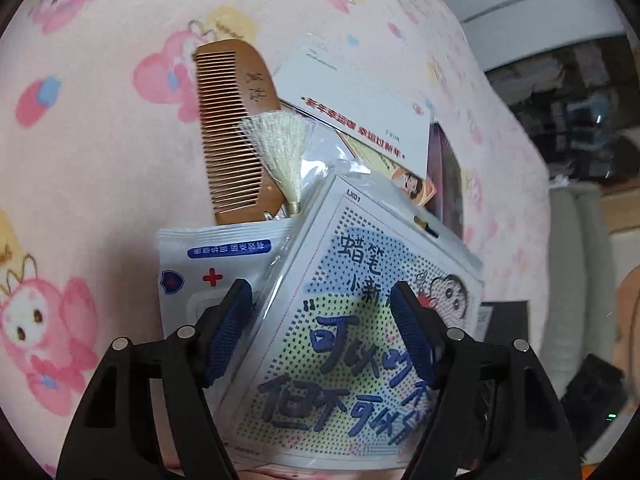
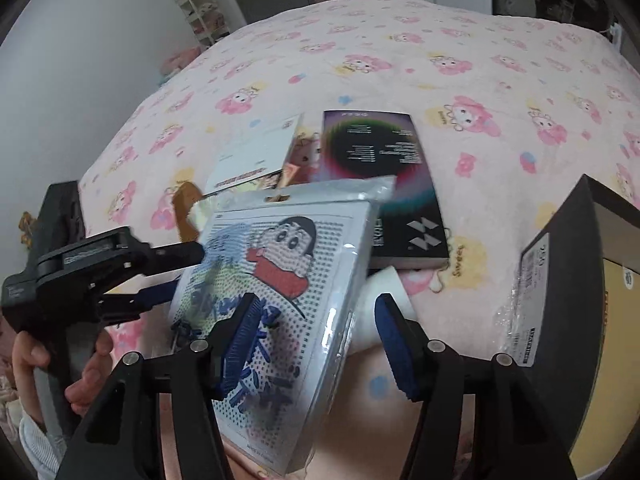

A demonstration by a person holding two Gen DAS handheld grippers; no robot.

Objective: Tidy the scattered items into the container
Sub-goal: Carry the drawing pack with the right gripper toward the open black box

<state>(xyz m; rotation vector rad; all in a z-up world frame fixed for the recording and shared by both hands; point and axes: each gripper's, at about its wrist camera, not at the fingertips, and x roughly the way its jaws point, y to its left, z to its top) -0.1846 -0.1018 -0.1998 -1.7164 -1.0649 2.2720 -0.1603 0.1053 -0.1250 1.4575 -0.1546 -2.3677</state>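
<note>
A clear-wrapped cartoon bead pack [image 1: 344,320] hangs tilted above the pink bedspread. My left gripper [image 1: 322,330] is shut on its left part; in the right wrist view one finger lies on the pack's face and the other under its edge [image 2: 176,272]. My right gripper [image 2: 316,344] stands open around the pack's [image 2: 280,280] lower right side. Its left pad lies over the face and its right pad is clear of the edge. The black box [image 2: 560,312] stands open at the right. Under the pack lie a wooden comb [image 1: 236,128], a wipes packet [image 1: 200,272], a white card [image 1: 352,92] and a dark book [image 2: 384,168].
The pink cartoon-print bedspread [image 2: 440,80] covers the whole surface. A cream tassel [image 1: 276,148] rests by the comb. A person's hand [image 2: 80,368] holds the left gripper's handle. A shelf [image 2: 204,16] stands by the far wall, and the bed's edge drops off at right [image 1: 560,240].
</note>
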